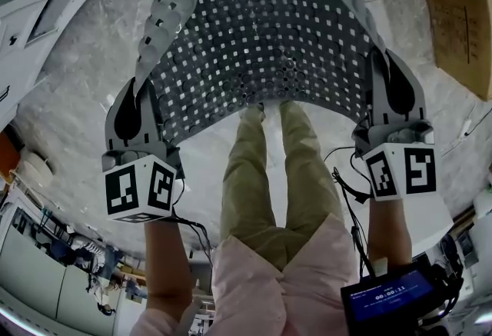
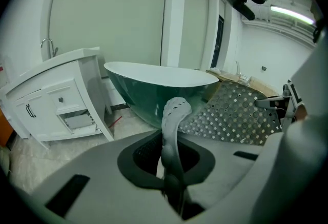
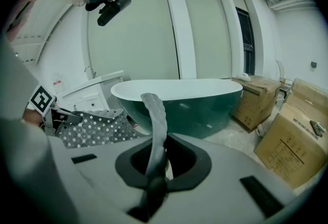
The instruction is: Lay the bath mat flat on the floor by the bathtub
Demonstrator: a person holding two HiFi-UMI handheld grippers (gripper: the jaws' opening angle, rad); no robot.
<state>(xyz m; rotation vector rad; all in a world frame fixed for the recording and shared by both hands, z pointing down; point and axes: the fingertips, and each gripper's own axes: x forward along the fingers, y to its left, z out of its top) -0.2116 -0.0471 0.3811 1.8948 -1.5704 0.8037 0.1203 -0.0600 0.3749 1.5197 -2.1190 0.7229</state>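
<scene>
- A person in khaki trousers (image 1: 261, 181) holds a grey, stud-and-hole bath mat (image 1: 261, 42) spread in the air over a pale marbled floor (image 1: 69, 96), just beyond the feet.
- The left gripper (image 1: 141, 108) has its jaws pinched narrow on the mat's left edge, which curls up past them.
- The right gripper (image 1: 388, 92) is clamped the same way on the right edge, so the mat sags between the two.
- A freestanding bathtub (image 2: 154, 89), teal outside and white inside, stands on the far side of the mat, which does not yet lie flat on the floor.
- A white vanity cabinet (image 2: 56, 100) stands left of the tub and cardboard boxes (image 3: 292, 151) right of it; their print is too small to read.
- Each gripper carries a marker cube (image 1: 138, 188) with black-and-white square codes and no words.
- A small blue screen (image 1: 392, 297) near the right arm shows white digits, too fine to read with certainty.
</scene>
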